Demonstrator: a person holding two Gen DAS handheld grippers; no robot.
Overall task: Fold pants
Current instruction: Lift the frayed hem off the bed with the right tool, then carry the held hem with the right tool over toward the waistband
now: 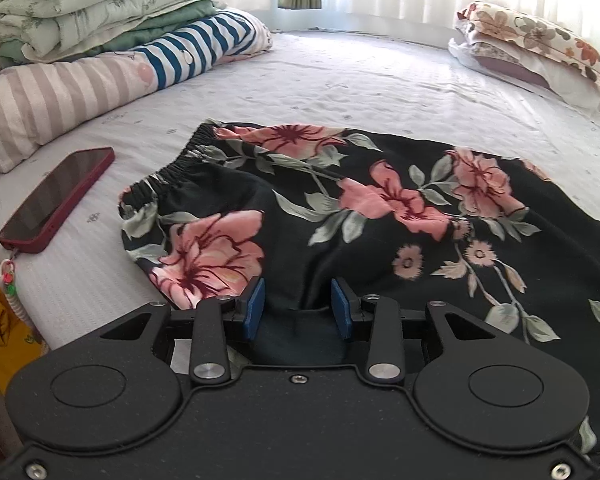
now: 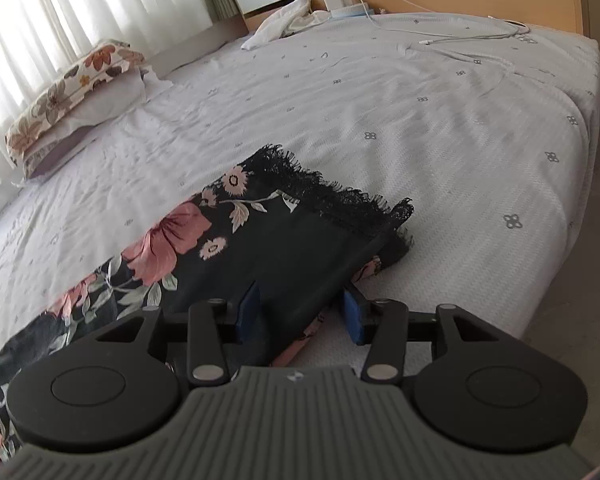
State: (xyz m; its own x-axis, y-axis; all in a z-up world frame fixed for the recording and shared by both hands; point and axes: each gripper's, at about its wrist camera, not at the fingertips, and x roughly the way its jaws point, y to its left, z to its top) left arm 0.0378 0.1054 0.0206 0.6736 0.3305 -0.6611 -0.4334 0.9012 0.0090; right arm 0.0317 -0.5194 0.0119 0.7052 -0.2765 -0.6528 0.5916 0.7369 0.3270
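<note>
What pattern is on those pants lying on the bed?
The pants are black with large pink flowers and grey-green leaves, seen best in the left wrist view.

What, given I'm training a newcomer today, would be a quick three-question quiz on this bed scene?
1. True or false: the phone lies on top of the pants.
2. What edges the hem? A) black lace fringe B) zipper C) buttons
3. Fill in: the pillow by the curtain has a ____ print.
Key: 1 false, it lies beside them; 2 A; 3 floral.
</note>
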